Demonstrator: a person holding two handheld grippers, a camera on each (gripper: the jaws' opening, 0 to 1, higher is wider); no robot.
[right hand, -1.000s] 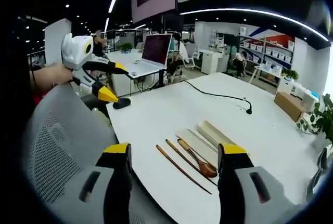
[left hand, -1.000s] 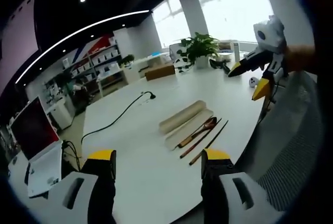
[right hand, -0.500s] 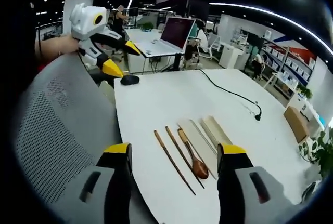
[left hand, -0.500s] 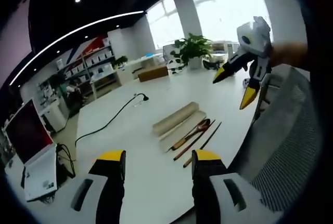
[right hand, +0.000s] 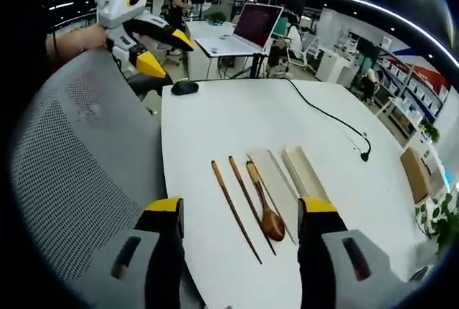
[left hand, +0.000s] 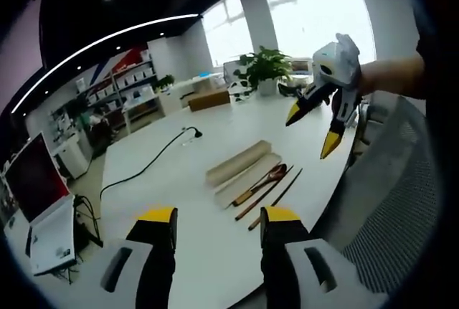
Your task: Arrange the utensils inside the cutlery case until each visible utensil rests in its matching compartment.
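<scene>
Both tools aloft over the white table (right hand: 215, 122), nothing gripped. Left gripper (left hand: 215, 223) jaws spread wide, empty. Right gripper (right hand: 237, 212) jaws likewise parted, empty, hanging above the utensils.

Task's things near the table's close edge: two dark chopsticks (right hand: 237, 205) lying loose and roughly parallel on bare table, a wooden spoon (right hand: 264, 205) just beside them, bowl end toward the right gripper, resting at or on the edge of the pale case tray (right hand: 276, 180). Case lid (right hand: 305, 173) alongside the tray on the far side. Nothing seated in a compartment yet, as far as can be told; dividers too faint to make out.

Risks, judged: chopsticks thin and round, likely to roll or skate under a pinch, and the nearer one sits close to the table edge beside the mesh chair (right hand: 79, 158), so a nudge could send it off. Light tray may slide if pushed.

Open room: broad bare tabletop beyond the case; black cable (right hand: 330, 119) and mouse (right hand: 185, 87) well apart.
</scene>
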